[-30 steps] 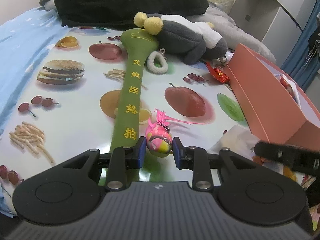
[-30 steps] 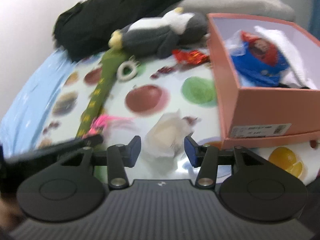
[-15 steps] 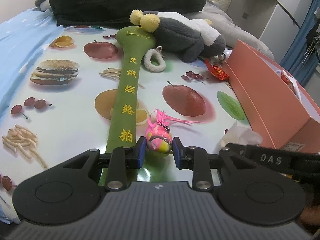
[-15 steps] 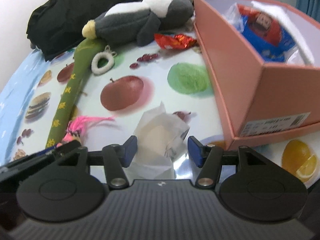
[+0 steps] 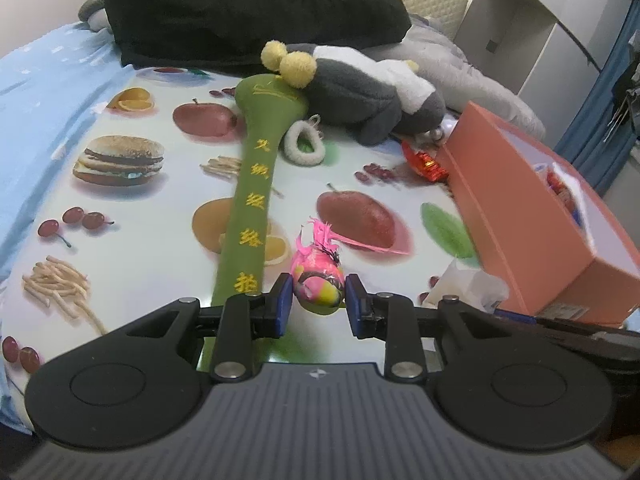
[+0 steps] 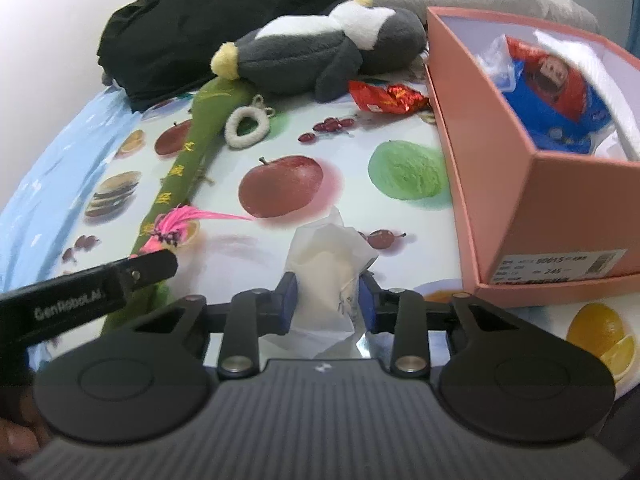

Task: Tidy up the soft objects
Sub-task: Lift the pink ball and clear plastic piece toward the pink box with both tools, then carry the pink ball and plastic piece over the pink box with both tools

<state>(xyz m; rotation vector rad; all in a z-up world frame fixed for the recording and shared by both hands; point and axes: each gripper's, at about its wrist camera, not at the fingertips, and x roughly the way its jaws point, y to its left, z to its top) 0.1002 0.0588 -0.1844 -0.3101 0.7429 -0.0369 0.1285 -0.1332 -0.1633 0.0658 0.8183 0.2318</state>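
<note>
My left gripper (image 5: 318, 304) is shut on a small pink and yellow feathered toy (image 5: 318, 276), held just above the fruit-print cloth. My right gripper (image 6: 327, 304) has closed on a crumpled white tissue packet (image 6: 326, 264) lying on the cloth. A long green plush mallet (image 5: 256, 192) lies lengthwise left of the toy. A grey and white plush penguin (image 5: 360, 92) rests at its far end, beside a white fluffy ring (image 5: 305, 144). The pink box (image 6: 532, 168) stands at the right, open.
The box holds a blue and red item (image 6: 556, 96) and white cloth. A red snack wrapper (image 6: 386, 98) lies near the box's far corner. A black garment (image 5: 248, 12) and grey bedding (image 5: 472, 76) lie behind. The left gripper's side (image 6: 88, 292) shows in the right wrist view.
My right gripper has moved forward onto the tissue packet and its fingers have closed in on it. My left gripper keeps hold of the pink toy and has shifted slightly.
</note>
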